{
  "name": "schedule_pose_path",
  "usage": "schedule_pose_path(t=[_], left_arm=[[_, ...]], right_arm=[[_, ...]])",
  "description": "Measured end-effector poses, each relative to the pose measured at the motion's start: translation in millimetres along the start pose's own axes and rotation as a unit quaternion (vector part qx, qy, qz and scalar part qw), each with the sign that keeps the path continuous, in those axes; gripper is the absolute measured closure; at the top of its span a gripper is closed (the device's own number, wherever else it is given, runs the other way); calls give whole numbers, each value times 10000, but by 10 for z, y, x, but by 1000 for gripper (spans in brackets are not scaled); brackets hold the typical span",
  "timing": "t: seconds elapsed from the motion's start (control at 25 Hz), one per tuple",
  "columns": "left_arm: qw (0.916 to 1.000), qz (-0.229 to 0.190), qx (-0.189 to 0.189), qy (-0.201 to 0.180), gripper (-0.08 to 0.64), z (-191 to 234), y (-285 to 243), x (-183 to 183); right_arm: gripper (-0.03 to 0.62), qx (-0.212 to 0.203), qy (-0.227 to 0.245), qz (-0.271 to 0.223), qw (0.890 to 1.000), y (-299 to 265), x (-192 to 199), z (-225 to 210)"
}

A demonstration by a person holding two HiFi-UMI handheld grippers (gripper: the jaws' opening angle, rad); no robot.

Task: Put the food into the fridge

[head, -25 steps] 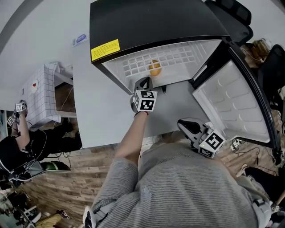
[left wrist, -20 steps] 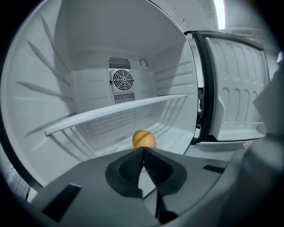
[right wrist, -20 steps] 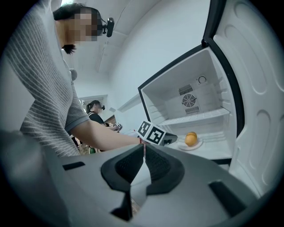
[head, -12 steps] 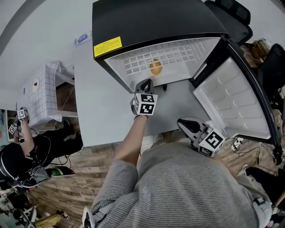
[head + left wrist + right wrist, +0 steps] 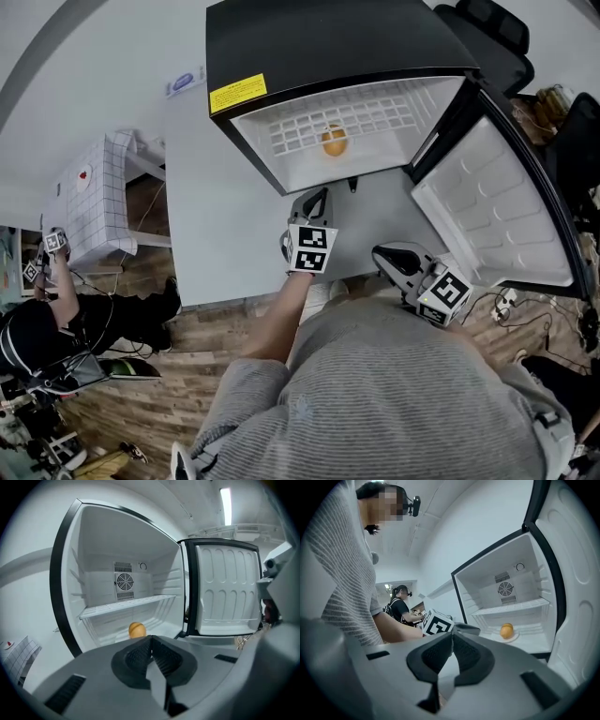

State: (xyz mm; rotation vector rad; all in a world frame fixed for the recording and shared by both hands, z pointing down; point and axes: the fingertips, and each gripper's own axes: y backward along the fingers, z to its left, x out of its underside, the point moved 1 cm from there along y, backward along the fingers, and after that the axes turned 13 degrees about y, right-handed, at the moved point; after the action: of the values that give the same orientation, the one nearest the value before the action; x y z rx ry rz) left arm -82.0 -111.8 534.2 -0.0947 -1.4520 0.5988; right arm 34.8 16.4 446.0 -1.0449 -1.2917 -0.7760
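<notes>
Open fridge (image 5: 337, 47) standing toward the far edge of the desk (image 5: 216, 216), with its door (image 5: 487, 216) swung fully out to the right. The food (image 5: 137, 630), a round orange-brown piece, sits on the floor of the lower compartment, beneath the wire shelf (image 5: 126, 605) and roughly midway between the side walls; in the right gripper view it appears to rest on a small pale dish (image 5: 509, 638). It lies well inside the door line, a position that should let the door close without touching it. The left tool (image 5: 317, 197) hangs over the desk just in front of the fridge opening and points at the food; its jaws are pressed together with nothing between them. The right tool (image 5: 382, 258) is held low at the near edge of the desk, close to the person's body and on the side of the open door, its jaws likewise closed and empty. With the food apart from both tools and resting unsupported, the placing step appears complete. Closing the door is probably what remains, and the right tool is the better placed for it.
</notes>
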Motion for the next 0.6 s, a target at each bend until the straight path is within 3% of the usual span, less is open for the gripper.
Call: schedule_pose_path(t=[0.24, 0.6], left_arm=[[9992, -266, 282, 28, 549, -232, 378, -89], [9982, -448, 373, 159, 549, -306, 832, -139]], right_arm=[[578, 36, 60, -74, 9999, -20, -24, 19], [578, 117, 136, -164, 9997, -19, -51, 34]])
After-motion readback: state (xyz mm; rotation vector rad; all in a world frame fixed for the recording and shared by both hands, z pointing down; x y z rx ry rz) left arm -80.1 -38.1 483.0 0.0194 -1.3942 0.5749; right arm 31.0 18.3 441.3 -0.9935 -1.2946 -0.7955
